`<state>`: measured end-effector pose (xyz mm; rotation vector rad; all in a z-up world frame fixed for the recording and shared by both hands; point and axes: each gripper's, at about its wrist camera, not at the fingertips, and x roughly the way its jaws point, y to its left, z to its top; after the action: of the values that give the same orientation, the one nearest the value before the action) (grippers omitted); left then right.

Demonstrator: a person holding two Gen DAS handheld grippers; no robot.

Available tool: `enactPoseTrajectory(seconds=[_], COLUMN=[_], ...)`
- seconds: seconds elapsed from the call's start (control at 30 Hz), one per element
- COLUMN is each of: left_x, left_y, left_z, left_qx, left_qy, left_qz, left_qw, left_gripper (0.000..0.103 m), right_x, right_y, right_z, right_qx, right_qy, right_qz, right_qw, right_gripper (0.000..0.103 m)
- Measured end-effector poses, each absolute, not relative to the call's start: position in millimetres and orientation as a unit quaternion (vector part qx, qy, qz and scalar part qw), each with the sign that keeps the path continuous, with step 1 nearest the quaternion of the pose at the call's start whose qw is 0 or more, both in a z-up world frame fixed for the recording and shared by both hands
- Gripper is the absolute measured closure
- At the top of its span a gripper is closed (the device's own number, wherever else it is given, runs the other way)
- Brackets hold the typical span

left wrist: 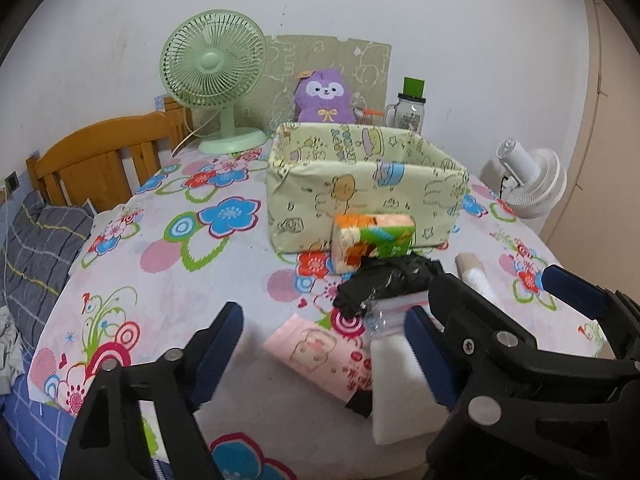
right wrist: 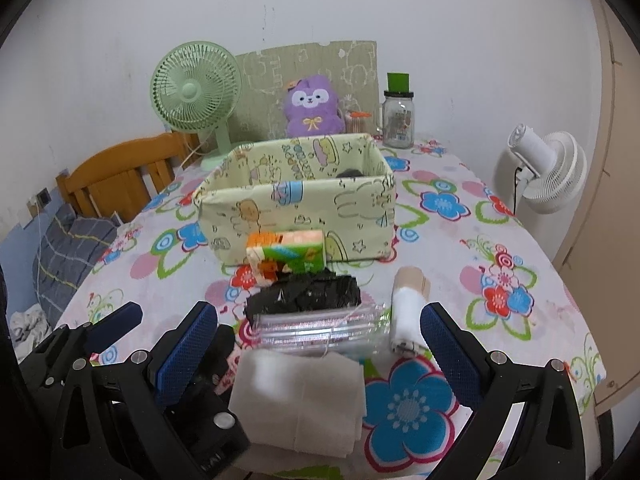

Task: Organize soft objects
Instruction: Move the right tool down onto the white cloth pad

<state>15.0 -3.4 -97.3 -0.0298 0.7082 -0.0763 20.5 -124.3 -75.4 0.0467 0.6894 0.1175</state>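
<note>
Two handheld grippers over a floral tablecloth (right wrist: 500, 208). The left gripper (left wrist: 324, 344) stands with jaws apart around a pink packet (left wrist: 320, 354), pads not pressing it. The right gripper (right wrist: 316, 340) likewise stands wide, straddling a folded white cloth (right wrist: 300, 400). Beyond lie a clear bag (right wrist: 320, 330), a black bundle (right wrist: 308, 294), a white roll (right wrist: 404, 316) and a tissue pack (right wrist: 288, 254), which touches the front wall of the yellow fabric bin (right wrist: 280, 208).

A folded white cloth (right wrist: 298, 398) lies flat at lower centre. Above it sit a clear zip bag (right wrist: 320, 330), a crumpled black bag (right wrist: 308, 292) and an orange-green tissue pack (right wrist: 286, 254). The cartoon-print fabric box (right wrist: 296, 204) stands open mid-frame.
</note>
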Motion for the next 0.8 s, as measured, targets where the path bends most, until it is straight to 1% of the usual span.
enactPoseTrajectory(seconds=[0.17, 0.37, 0.53, 0.67, 0.8], left_x=[13, 13, 13, 17, 20], left_y=[2, 7, 10, 7, 3], left_z=[-106, -116, -126, -134, -140], left_qx=[-0.016, -0.019, -0.024, -0.021, -0.017], left_qy=[0.358, 0.374, 0.386, 0.399, 0.409], left_qz=[-0.031, -0.023, -0.022, -0.021, -0.023], left_qw=[0.933, 0.927, 0.922, 0.916, 0.912], left_gripper=[0.022, 0.03, 0.031, 0.034, 0.034], right_x=[16, 16, 17, 23, 29], right_y=[-118, -111, -109, -108, -109], right_z=[-83, -92, -101, -110, -119], right_qx=[0.02, 0.014, 0.013, 0.014, 0.022], right_qy=[0.348, 0.36, 0.371, 0.386, 0.404], right_qz=[0.059, 0.06, 0.057, 0.049, 0.048], right_qw=[0.935, 0.931, 0.927, 0.921, 0.913], right_gripper=[0.0, 0.0, 0.0, 0.0, 0.001])
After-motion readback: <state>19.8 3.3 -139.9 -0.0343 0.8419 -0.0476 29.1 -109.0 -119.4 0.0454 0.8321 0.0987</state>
